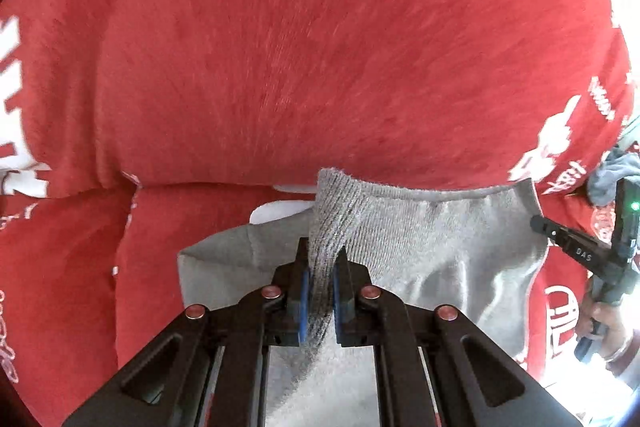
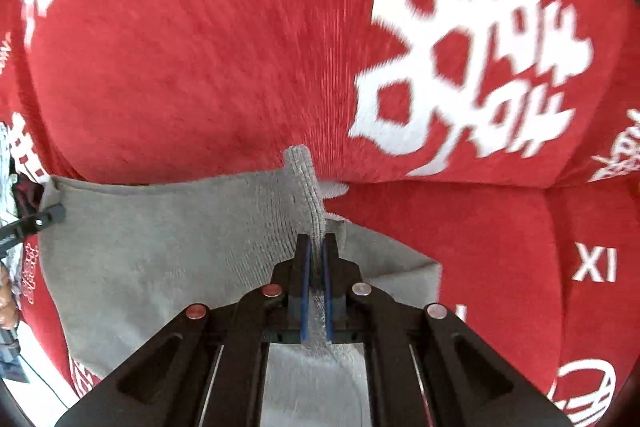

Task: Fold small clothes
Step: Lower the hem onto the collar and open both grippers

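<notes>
Cloth, one grey garment (image 1: 432, 251), hangs stretched crosswise over the red blanket (image 1: 280, 47), its ribbed edge pinched at both ends: left gripper (image 1: 322, 267) clamps one, right gripper (image 2: 316, 259) the other. Only the left view shows a hand (image 1: 604, 323).
</notes>
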Tool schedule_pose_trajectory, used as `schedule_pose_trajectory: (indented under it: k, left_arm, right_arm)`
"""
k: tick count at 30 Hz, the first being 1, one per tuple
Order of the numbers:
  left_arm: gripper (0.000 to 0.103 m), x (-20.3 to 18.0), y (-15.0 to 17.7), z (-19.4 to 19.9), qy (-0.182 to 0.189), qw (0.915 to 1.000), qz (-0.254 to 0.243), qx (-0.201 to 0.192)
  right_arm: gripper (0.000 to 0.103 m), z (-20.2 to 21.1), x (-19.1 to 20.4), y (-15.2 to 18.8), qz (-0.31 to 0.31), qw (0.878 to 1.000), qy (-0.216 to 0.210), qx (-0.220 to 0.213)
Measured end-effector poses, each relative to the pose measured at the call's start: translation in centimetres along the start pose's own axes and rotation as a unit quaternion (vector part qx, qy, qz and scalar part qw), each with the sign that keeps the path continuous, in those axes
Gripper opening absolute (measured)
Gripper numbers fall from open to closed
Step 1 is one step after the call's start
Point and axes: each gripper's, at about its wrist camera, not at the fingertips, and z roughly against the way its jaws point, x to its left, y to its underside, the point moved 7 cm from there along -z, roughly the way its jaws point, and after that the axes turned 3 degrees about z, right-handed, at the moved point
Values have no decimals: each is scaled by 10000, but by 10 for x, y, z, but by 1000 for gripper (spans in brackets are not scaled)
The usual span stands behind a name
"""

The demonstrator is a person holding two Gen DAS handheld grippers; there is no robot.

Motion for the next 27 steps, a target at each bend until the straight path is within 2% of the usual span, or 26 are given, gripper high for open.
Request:
schedule_pose_trajectory:
  k: [2,4,8,11,13,15,17,19,20,21,24,27]
  left_arm:
    - [10,-3,2,18,50,9999,-54,-101]
    - [10,-3,1,16,59,9999,-100,-81]
    - [10,11,-6,-20,-115,9999,4,25]
    - [10,24,-4,-65,-413,9989,87,185]
    - [10,34,4,-93,-776,9961,164,395]
    - [10,51,13,-115,-1373,9878,320,654]
    - [10,64,21,-120,-1588,9822,505,864]
    - [10,73,25,-107,-1580,9821,637,804]
    - [10,74,26,-99,-1614,9818,628,773]
    - [10,75,28,-88,-1678,9813,577,740]
    - [10,60,36,-62,-1406,9867,410,703]
    - [10,27,53,-57,-959,9916,210,839]
  right_arm:
    - [6,25,4,2,72,9998,54,-194]
    - [6,31,8,-1,227,9994,78,-245]
    - [6,2,7,-4,288,9995,132,-53]
    - [6,-44,2,-1,184,9992,230,270]
    - [6,-73,1,5,68,9982,222,549]
    - [6,-98,-2,14,-47,9960,158,876]
    - [8,-114,-7,22,-250,9921,80,1224]
    - [12,-106,-13,22,-525,9916,87,1180]
    - [17,-95,-16,21,-629,9918,123,1107]
    - [17,-82,-16,22,-692,9922,90,1031]
    - [17,-47,3,27,-736,9925,-478,851]
    - [16,-29,43,44,-489,9890,-1037,933]
